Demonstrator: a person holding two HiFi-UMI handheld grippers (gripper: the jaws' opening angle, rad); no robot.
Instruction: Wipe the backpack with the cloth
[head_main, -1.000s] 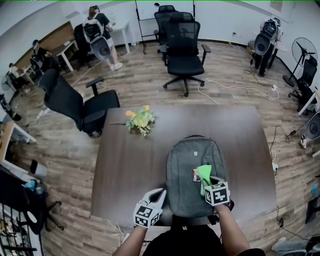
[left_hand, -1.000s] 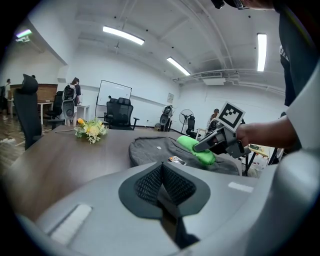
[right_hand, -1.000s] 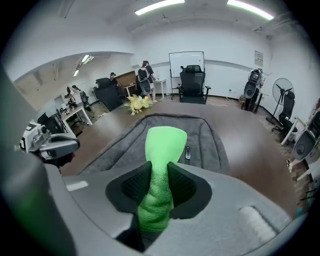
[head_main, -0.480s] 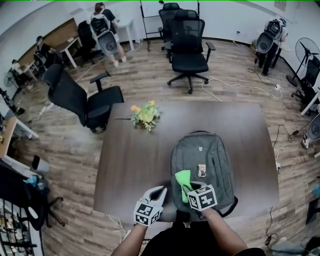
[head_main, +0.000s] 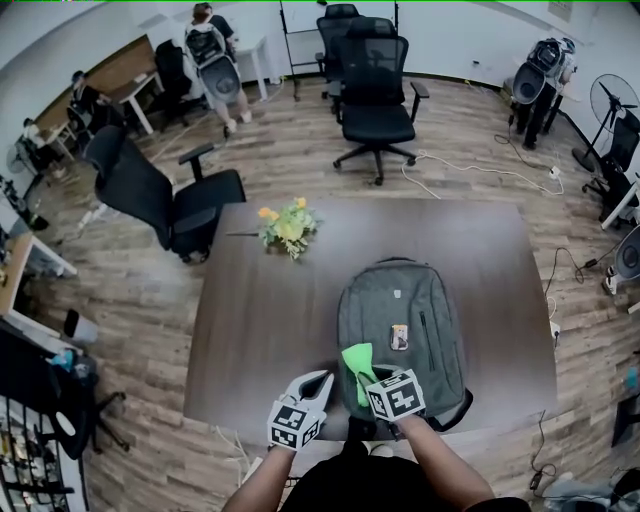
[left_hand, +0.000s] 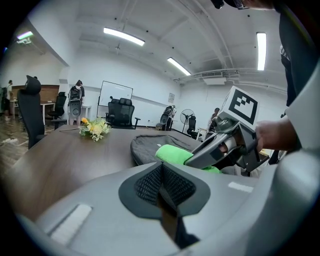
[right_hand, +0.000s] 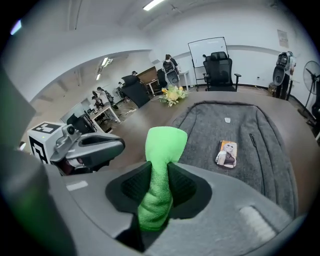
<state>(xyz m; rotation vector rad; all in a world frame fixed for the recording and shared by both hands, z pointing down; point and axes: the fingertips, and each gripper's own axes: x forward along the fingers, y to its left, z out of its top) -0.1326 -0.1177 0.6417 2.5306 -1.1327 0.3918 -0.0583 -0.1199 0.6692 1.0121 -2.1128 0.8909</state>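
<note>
— What do we hold at the backpack (head_main: 400, 300)?
— Our right gripper (head_main: 368, 376) is clamped on the green cloth (head_main: 356, 360), with the jaws pinching its bunched middle. The free end sticks out past the jaws, over the near left part of the backpack's grey front.

— And our other claw?
— Our left gripper (head_main: 318, 382) hangs just left of the backpack's near end, above the dark table (head_main: 250, 330). Its jaws are pressed together with nothing between them, and it sits beside the backpack's edge, not on it.

— How does the backpack lie?
— We see it flat on the table, front up, with its top end away from us. A small picture card (head_main: 399, 337) rests on the front, just right of the cloth. A bunch of yellow flowers (head_main: 285, 228) lies beyond the backpack's far left corner, well apart from it. A black office chair (head_main: 372, 90) stands on the wooden floor farther off, past the backpack's top end
</note>
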